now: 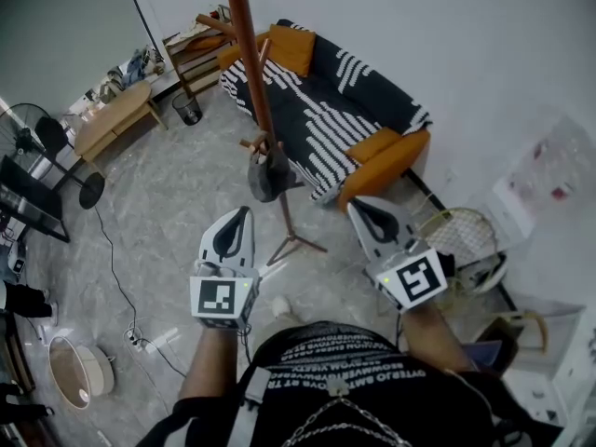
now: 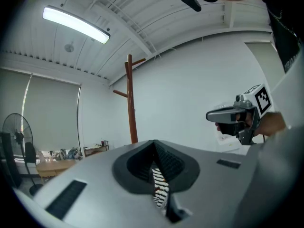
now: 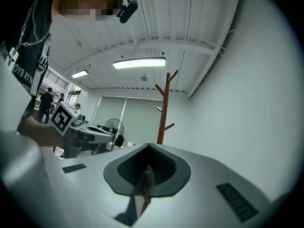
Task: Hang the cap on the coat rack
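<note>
Hanging low on the coat rack (image 1: pixel 250 54), on a short peg just below the middle of the pole, the cap (image 1: pixel 267 175) looks dark grey and droops against the pole's side. By that, the task seems done or as good as done. The rack stands on the floor (image 1: pixel 177 222) on spread feet, just in front of the sofa (image 1: pixel 326 101) with its striped throw.

Both tools are held close to the person's body, well apart from the rack. The left gripper (image 1: pixel 242 214) has its jaws pressed together with nothing in them; the stripes in the thin slit between them are the sofa throw beyond. The right gripper (image 1: pixel 359 207) is closed and empty too.

What could go wrong from here, as I judge it: the peg is short and the cap hangs slack from it, so a knock to the pole could slide it off. The rack looks light on its feet and might rock if bumped. A cable (image 1: pixel 116 277) trails across the floor toward the person's left side, which could catch a foot.

Only the head view shows the cap and the rack's feet. The two gripper views look upward, so they show the rack's upper pole and top branches, the ceiling lamp (image 2: pixel 76 23) and each other's gripper, but no cap.
</note>
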Demonstrator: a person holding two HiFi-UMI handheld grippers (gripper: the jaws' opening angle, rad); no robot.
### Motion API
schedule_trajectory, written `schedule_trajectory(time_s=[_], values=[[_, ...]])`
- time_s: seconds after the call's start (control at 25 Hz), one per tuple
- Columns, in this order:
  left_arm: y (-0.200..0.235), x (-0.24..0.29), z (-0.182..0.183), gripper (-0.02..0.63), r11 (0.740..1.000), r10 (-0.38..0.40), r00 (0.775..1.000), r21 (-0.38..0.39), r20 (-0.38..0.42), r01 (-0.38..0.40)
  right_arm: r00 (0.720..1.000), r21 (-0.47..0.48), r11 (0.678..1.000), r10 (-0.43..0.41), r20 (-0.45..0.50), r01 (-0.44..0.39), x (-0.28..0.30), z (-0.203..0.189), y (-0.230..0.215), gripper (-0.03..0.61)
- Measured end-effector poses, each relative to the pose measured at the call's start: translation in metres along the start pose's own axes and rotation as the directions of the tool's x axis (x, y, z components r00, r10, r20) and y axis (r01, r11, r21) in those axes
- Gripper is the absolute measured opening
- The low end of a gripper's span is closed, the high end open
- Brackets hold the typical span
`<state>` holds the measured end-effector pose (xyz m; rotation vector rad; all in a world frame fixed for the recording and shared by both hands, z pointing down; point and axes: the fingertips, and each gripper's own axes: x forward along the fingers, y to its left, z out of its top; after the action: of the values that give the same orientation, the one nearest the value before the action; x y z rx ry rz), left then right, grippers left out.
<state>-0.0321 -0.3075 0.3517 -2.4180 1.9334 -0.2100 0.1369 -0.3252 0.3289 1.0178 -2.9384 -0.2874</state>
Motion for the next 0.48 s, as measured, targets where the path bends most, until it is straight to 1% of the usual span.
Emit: schedule_trajectory(time_s=[0.08,0.32,0.48], values=[[-0.003,-0.002,-0.005,0.003,1.000,0.004,1.000,-0.003,-0.021,-0.004,1.000,0.005,1.000,0.005,-0.005,-0.005,-0.003,-0.002,0.001,0.005],[-0.017,-0.008,-0.014,0.003,1.000,-0.017,0.998,-0.004,-0.052,0.017,1.000,0.033,0.999,0.009,-0.009,-0.009,-0.013,-0.005,0.005,0.005],[-0.024,-0.010,-0.013,0.003,1.000,-0.017,0.999,-0.005,-0.051,0.017,1.000,0.026,1.000,0.008,0.003,-0.008,-0.018,-0.004,0.002,0.005]])
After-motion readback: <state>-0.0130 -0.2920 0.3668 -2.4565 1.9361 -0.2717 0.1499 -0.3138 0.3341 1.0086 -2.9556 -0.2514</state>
